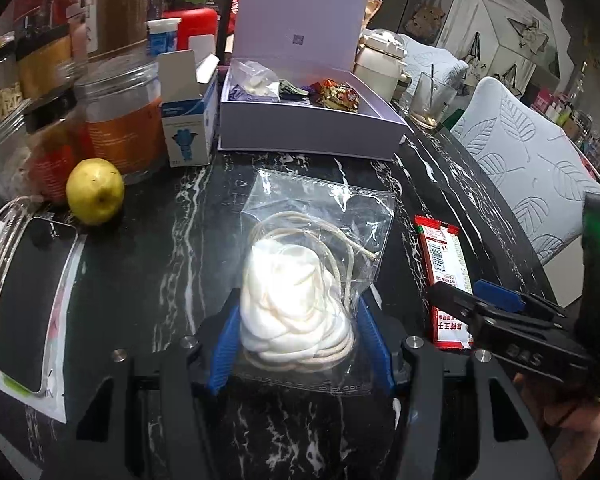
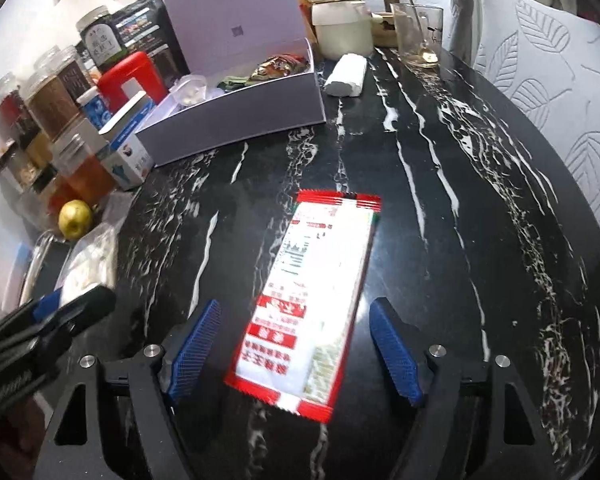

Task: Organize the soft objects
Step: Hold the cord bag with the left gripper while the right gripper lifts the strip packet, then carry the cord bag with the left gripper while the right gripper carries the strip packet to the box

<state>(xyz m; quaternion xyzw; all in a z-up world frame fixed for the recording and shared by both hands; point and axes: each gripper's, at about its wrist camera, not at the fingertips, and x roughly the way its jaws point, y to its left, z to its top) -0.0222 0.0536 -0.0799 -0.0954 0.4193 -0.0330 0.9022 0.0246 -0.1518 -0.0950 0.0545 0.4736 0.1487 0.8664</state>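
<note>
At the far left edge of the black marble table (image 1: 172,240), jars stand in a crowd, with a yellow apple (image 1: 95,191) in front of them and a phone (image 1: 28,300) lying near it. Next to the right, the left gripper (image 1: 298,344) squeezes its blue pads (image 1: 224,354) on a clear bag (image 1: 320,240) with a soft white bundle and string inside; the bag rests on the table near the front. Far behind it sits an open purple box (image 1: 312,128) with wrapped things in it, its lid standing up. There is bare table between the bag and the box. To the right lies a red and white packet (image 2: 304,292), flat on the table, apart from the bag. The right gripper (image 2: 296,348) is spread wide, one pad on each side of the packet's near end, not touching it. Right of the packet is a wide stretch of bare table up to the curved edge, where chairs (image 2: 548,80) stand close. Only the right wrist view shows a white roll (image 2: 346,76) beside the box, and a glass (image 2: 418,34) at the far side. Only the left wrist view shows the phone clearly.
</note>
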